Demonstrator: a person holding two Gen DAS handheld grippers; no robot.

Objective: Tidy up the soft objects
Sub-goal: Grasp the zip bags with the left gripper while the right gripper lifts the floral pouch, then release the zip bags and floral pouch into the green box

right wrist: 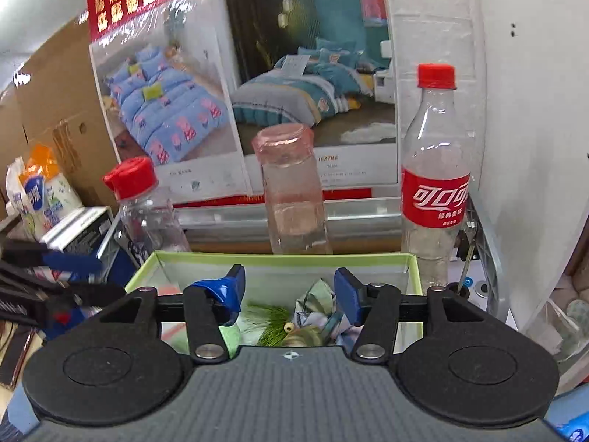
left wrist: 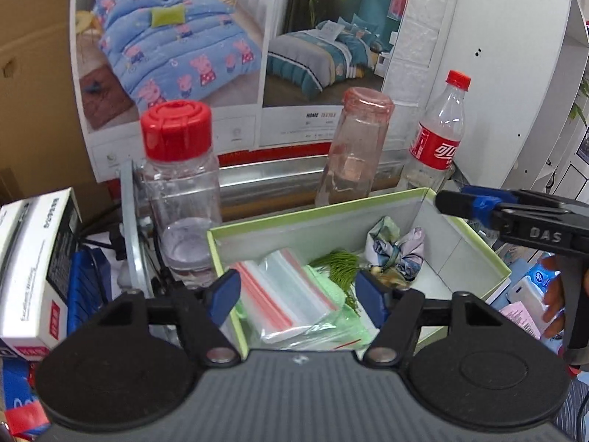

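A light green box (left wrist: 316, 209) holds a stack of clear zip bags with red strips (left wrist: 291, 302), a green tassel (left wrist: 337, 263) and a patterned cloth scrunchie (left wrist: 395, 248). My left gripper (left wrist: 300, 296) is open and empty, just above the zip bags. My right gripper (right wrist: 289, 294) is open and empty above the box (right wrist: 279, 258), over the tassel (right wrist: 270, 318) and the scrunchie (right wrist: 316, 304). The right gripper also shows in the left wrist view (left wrist: 456, 202) above the box's right corner. The left gripper shows in the right wrist view (right wrist: 73, 276) at the box's left.
Behind the box stand a red-capped clear jar (left wrist: 178, 191), a pink glass bottle (left wrist: 355, 147) and a cola bottle (left wrist: 438, 136). A bedding poster (left wrist: 239, 37) leans behind them. A white carton (left wrist: 33, 269) lies at the left. Packets (left wrist: 530, 302) lie at the right.
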